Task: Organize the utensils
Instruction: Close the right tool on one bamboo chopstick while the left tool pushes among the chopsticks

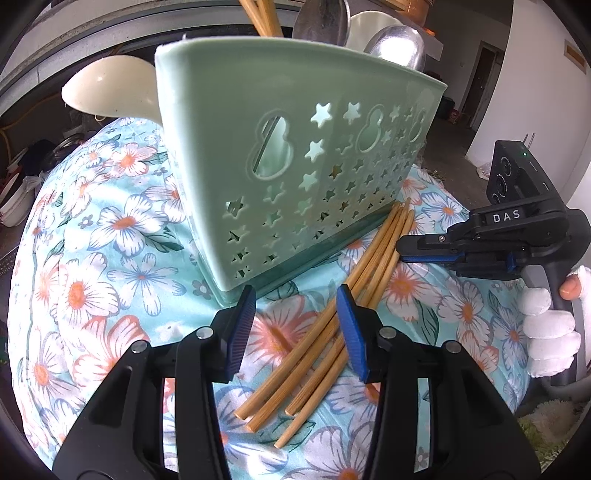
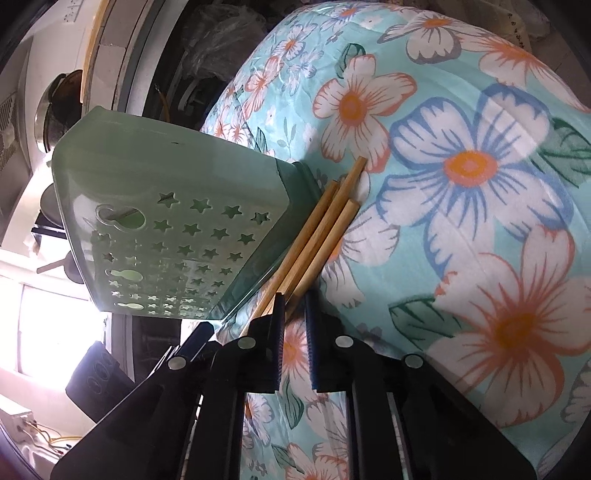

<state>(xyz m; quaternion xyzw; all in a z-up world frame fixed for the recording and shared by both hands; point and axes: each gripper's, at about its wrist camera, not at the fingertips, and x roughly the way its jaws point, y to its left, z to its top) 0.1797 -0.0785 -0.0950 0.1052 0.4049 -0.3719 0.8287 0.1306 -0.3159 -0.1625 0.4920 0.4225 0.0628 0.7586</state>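
Note:
A pale green caddy [image 1: 295, 166] [image 2: 166, 221] with star cut-outs stands on a floral cloth. It holds metal spoons [image 1: 321, 18], a cream ladle [image 1: 110, 88] and chopsticks [image 1: 262, 14]. Several loose bamboo chopsticks [image 1: 373, 266] [image 2: 325, 229] lie on the cloth along the caddy's base. My left gripper [image 1: 297, 295] hovers open over their thick ends, with its right pad beside the bundle. My right gripper [image 2: 294, 306] [image 1: 404, 245] is at their thin ends, with its jaws nearly together on one chopstick's tip.
The floral cloth [image 1: 110, 277] [image 2: 461, 166] covers a rounded table. A white-gloved hand [image 1: 546, 332] holds the right gripper's handle. Kitchen clutter and pots fill the dark area beyond the cloth's far edge. The caddy stands right against the chopsticks.

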